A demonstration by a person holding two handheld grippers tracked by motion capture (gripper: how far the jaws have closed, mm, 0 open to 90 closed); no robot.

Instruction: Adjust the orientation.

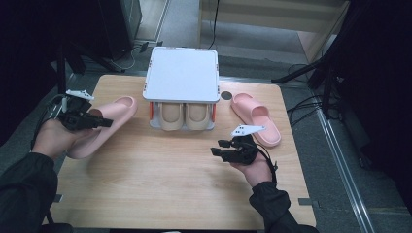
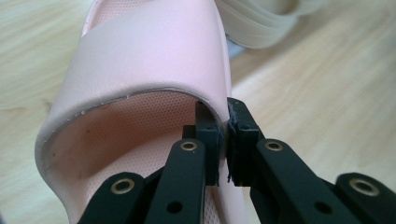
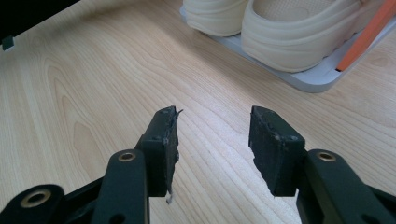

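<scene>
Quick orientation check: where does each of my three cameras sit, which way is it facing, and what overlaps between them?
High view: above the person's side, looking forward and down on the table; both forearms, the left gripper and the right gripper show.
Left gripper view: rides the left gripper, looking along its jaws pinched on the pink slipper.
Right gripper view: rides the right gripper, jaws apart over bare wood, facing the rack.
Shared: the beige slippers on the rack appear in the high and right gripper views.

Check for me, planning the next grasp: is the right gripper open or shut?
Open: the right gripper shows bare table between its parted jaws.
</scene>
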